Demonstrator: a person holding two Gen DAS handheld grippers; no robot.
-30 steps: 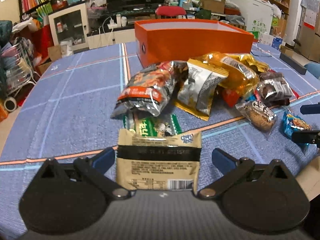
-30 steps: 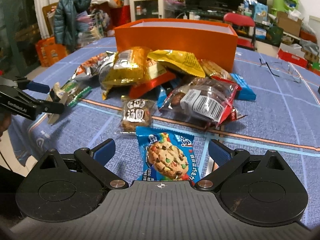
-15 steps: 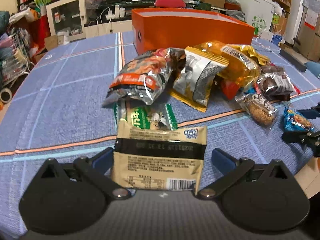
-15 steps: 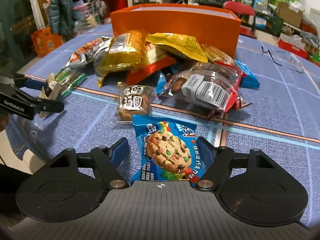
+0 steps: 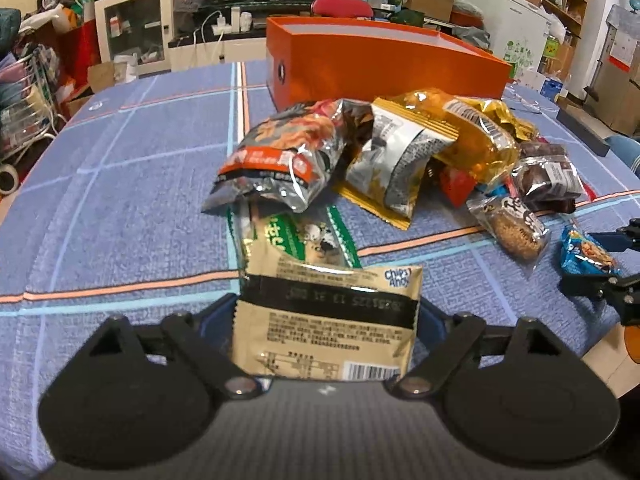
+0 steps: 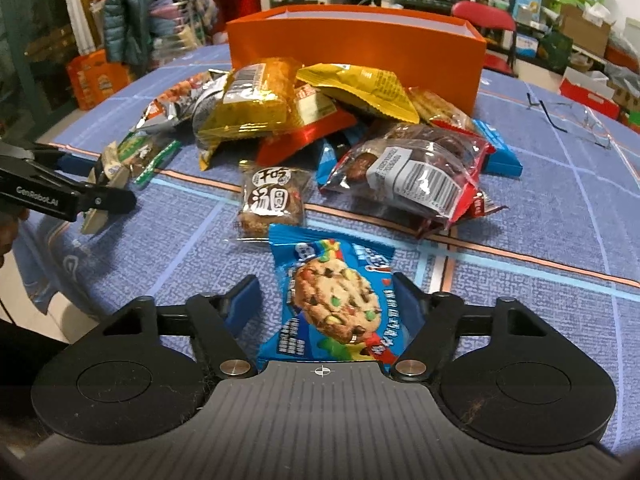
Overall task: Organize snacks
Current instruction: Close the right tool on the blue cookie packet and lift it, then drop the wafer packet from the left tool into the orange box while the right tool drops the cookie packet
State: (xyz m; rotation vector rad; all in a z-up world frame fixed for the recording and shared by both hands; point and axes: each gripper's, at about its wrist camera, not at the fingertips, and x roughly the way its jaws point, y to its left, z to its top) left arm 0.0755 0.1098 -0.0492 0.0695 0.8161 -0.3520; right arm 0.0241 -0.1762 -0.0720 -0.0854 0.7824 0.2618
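- Two packets are being taken at once, and none shows inside the long orange cardboard box (image 5: 384,60) at twelve o'clock; its inside is hidden from both views, so that is a judgement.
- Left gripper (image 5: 326,316): its jaws are closing around the tan foil cookie packet (image 5: 328,312), with both blue pads at the packet's edges.
- Right gripper (image 6: 326,308): its jaws are closing with the blue chocolate-chip cookie packet (image 6: 332,300) between them; the right pad touches, while a gap remains on the left.
- Most of the work is left: the heap of mixed foil and clear snack bags (image 6: 320,120) lies on the blue checked cloth surface (image 6: 540,220), in front of the box.
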